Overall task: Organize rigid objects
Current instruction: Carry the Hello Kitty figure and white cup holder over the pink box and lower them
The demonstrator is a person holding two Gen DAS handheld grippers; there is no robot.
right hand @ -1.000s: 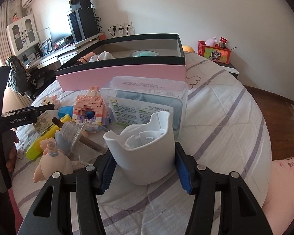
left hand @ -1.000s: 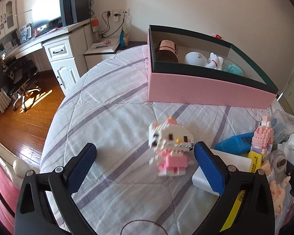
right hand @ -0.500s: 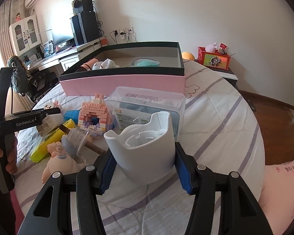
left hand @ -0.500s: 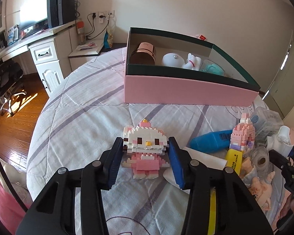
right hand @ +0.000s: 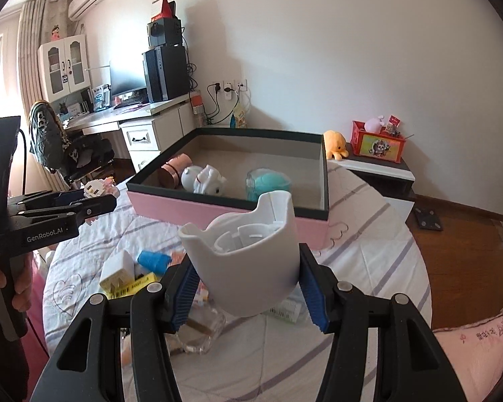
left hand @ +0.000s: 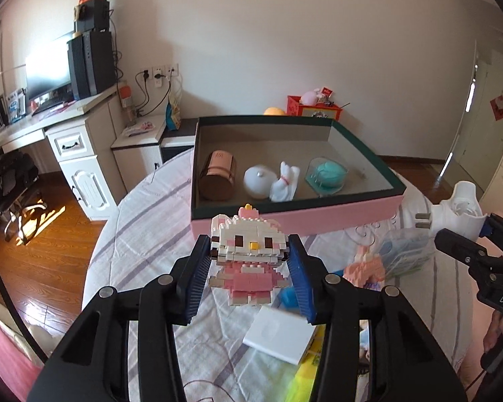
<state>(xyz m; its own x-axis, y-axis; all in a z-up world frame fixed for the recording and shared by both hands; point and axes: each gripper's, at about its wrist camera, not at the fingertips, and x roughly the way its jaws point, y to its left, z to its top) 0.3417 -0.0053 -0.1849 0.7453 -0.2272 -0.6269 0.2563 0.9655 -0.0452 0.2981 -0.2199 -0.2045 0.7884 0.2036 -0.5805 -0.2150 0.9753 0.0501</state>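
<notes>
My left gripper (left hand: 249, 261) is shut on a white and pink brick-built cat figure (left hand: 248, 254), held in the air above the bed. My right gripper (right hand: 248, 274) is shut on a white plastic device with a plug (right hand: 248, 254), also lifted; it shows at the right edge of the left wrist view as the white device (left hand: 459, 207). Beyond both stands an open pink box with a dark green rim (left hand: 318, 224), (right hand: 218, 209). Inside it lie a copper-coloured cylinder (left hand: 218, 177), a white round object (left hand: 260, 181), a white figurine (left hand: 285, 184) and a teal item in a clear case (left hand: 327, 176).
Loose items lie on the striped bedspread (left hand: 144, 234) below: a white flat box (left hand: 278, 335), a pink brick house (left hand: 369, 266), a blue bottle (right hand: 154, 261), a yellow item (right hand: 130, 284), a clear packet (left hand: 405, 251). A desk (left hand: 73, 140) and chair stand left; a nightstand (right hand: 375, 167) right.
The left gripper closed on the cat figure and lifted it off the bed. The right gripper rose too with the white device, so the box interior now shows more fully.
</notes>
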